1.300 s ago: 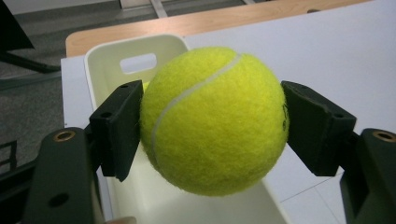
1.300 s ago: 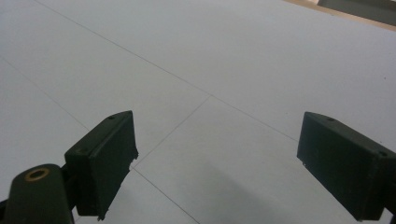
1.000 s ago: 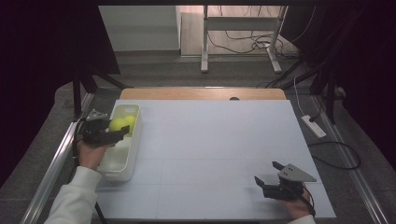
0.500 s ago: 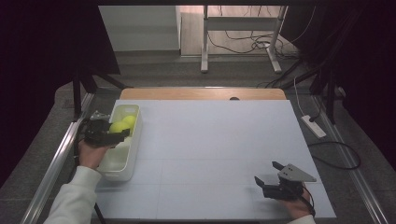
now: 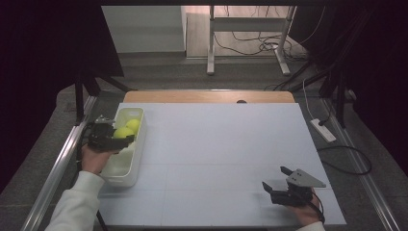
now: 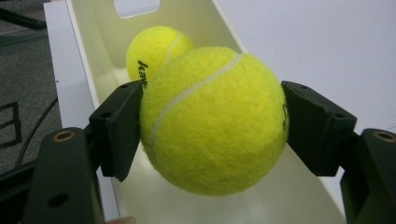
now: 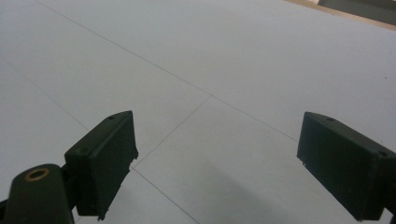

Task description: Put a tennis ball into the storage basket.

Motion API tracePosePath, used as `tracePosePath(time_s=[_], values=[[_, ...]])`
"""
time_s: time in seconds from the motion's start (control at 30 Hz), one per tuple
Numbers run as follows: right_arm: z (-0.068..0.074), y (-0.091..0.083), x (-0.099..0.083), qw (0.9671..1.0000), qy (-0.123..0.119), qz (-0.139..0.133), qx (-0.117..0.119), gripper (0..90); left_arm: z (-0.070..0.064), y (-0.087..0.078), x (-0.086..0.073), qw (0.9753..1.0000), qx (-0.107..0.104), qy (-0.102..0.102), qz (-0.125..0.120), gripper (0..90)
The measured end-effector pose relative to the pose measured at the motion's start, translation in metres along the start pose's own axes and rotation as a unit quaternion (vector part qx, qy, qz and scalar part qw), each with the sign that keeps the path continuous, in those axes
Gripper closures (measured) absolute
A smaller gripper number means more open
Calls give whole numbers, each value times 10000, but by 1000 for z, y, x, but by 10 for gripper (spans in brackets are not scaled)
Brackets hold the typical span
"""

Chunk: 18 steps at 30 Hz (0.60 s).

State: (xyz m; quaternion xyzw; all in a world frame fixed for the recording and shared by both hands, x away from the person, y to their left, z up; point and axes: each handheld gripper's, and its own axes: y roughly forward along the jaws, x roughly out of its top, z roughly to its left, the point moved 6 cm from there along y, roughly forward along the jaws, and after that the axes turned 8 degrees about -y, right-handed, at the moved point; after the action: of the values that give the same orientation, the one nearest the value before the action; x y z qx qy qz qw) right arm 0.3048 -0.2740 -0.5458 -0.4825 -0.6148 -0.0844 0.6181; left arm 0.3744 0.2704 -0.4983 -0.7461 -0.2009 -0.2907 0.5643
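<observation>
So the left gripper (image 5: 114, 138) has its jaws clamped on a tennis ball (image 6: 214, 119), one jaw on each side of it, and it's holding the ball over the white bin (image 5: 126, 163) at the far left edge of the desk (image 5: 216, 159). In the left gripper view the ball sits up off the bin floor, with a second tennis ball (image 6: 154, 49) lying deeper in the bin just behind it, black lettering on its side. From the high view both balls show as yellow blobs toward the far end of the bin. The right gripper (image 5: 278, 185) is way off at the near right corner of the desk, jaws spread wide with nothing between them, just bare white desk under them.
</observation>
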Motion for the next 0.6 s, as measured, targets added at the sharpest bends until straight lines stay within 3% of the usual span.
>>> tracePosePath(time_s=[0.13, 0.23, 0.4, 0.6], values=[[0, 0, 0, 10000, -2, 1, 2, 114, 0, -1, 1, 10000, 25, -1, -18, 250], [0, 0, 0, 10000, -4, 1, 1, 114, -1, -7, 5, 9999, 70, -26, -131, 188], [0, 0, 0, 10000, -6, -5, 7, 114, -5, -16, 12, 9995, 10, -24, -320, 151], [0, 0, 0, 10000, -11, -1, -2, 114, -9, -17, 12, 9993, -66, 1, -376, 126]])
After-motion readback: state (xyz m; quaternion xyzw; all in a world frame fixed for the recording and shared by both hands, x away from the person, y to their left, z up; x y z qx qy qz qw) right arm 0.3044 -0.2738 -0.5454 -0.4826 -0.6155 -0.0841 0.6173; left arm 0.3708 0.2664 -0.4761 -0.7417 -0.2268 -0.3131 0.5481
